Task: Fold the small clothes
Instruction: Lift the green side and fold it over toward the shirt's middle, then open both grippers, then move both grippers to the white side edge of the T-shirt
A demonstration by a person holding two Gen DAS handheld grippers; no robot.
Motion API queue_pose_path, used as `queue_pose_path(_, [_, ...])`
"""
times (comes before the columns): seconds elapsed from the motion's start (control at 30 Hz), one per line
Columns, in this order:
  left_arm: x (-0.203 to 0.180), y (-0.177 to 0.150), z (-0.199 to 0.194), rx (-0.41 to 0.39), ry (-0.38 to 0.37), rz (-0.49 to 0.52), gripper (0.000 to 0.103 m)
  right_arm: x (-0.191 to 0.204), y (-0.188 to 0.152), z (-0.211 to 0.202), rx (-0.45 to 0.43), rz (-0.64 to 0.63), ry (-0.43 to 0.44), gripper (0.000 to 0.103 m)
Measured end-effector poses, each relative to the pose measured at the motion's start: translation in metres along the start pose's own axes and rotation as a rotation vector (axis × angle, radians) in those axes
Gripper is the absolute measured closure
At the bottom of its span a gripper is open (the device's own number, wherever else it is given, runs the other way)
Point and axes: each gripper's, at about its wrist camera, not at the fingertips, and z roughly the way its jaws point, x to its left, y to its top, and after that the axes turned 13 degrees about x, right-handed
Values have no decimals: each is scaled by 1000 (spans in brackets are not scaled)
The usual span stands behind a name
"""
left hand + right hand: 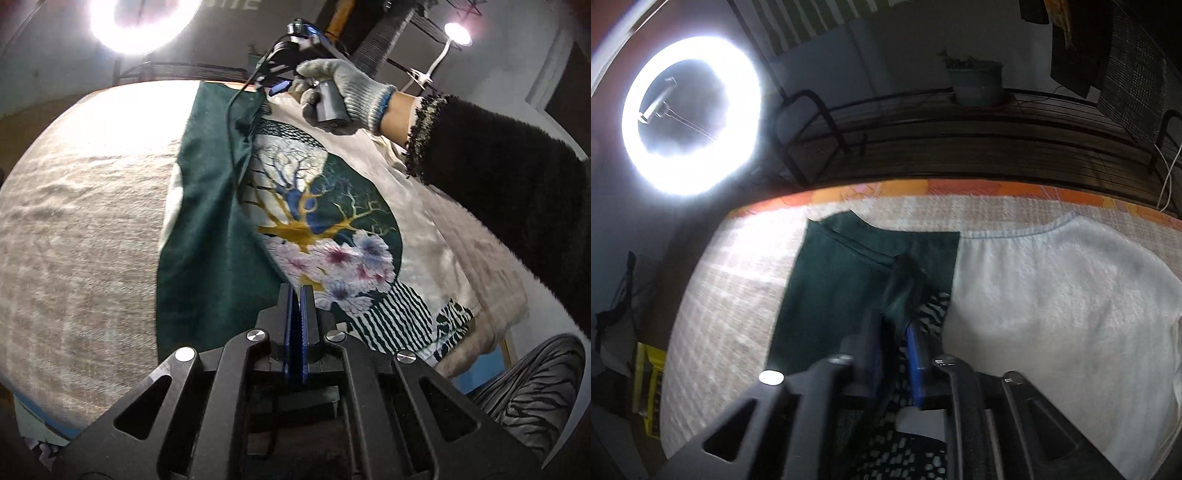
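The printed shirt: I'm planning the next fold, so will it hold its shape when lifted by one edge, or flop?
Probably floppy: the printed shirt already drapes in soft ripples where its dark green sleeve is folded over. It looks thin and light, so a lifted edge would likely sag. The textured table cover may grip it, resisting sliding.

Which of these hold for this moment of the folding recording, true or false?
1. The left gripper has its jaws shut. True.
2. The right gripper has its jaws pressed fully together. False: the jaws stand apart, with dark green cloth at them.
3. The person's right hand is bare. False: the right hand wears a grey knit glove.
4. The garment carries a print of a tree and flowers. True.
5. A potted plant stands on the shelf behind the table. True.
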Motion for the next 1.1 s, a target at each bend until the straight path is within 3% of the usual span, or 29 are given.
queue_pose_path(0.07, [-6,-3,1,14,-34,24,100,-6,-4,-6,-10,-7,-52,49])
queue_pose_path(0.1, [-9,-5,1,21,-55,41,91,-8,-6,-10,-13,-10,-77,43])
queue_pose_path(0.13, [-13,-8,1,25,-70,56,81,-11,-9,-15,-17,-13,-92,42])
queue_pose_path(0.2, [-22,-17,-4,24,-95,99,73,-21,-18,-28,-23,-11,-105,42])
queue_pose_path(0.37, [-37,-40,-23,15,-164,169,73,-46,-38,-71,-64,-6,-155,38])
queue_pose_path(0.5, [-37,-54,-37,7,-193,169,73,-70,-62,-113,-109,18,-197,38])
queue_pose_path(0.77, [-34,-65,-61,-25,-159,175,73,-106,-131,-196,-220,61,-194,37])
queue_pose_path(1.1, [-49,-67,-58,-42,-95,193,73,-138,-215,-262,-324,96,-173,37])
